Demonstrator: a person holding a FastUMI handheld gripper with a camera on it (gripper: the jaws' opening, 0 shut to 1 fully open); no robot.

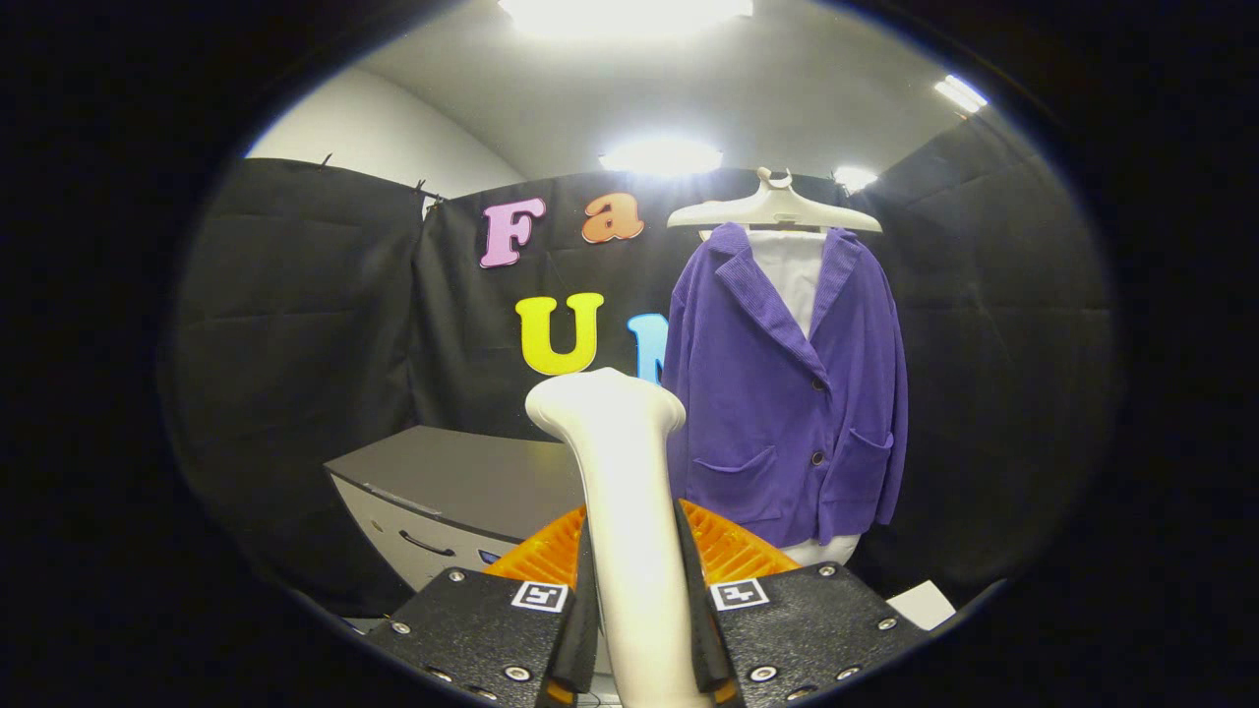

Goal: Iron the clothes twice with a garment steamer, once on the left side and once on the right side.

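Observation:
A white garment steamer (620,472) stands upright between my fingers, its handle pressed from both sides and its head rising above them. My gripper (637,629) is shut on that handle. Beyond the steamer and to its right, a purple corduroy jacket (787,393) hangs over a white garment on a pale hanger (775,209) against the black cloth wall. The steamer head sits left of the jacket's lower left front, with a gap between them.
A grey cabinet (443,492) with a drawer handle stands to the left, beyond the fingers. An orange ribbed object (733,551) lies just behind the steamer handle. A white sheet (925,602) lies low on the right. Ceiling lights glare above.

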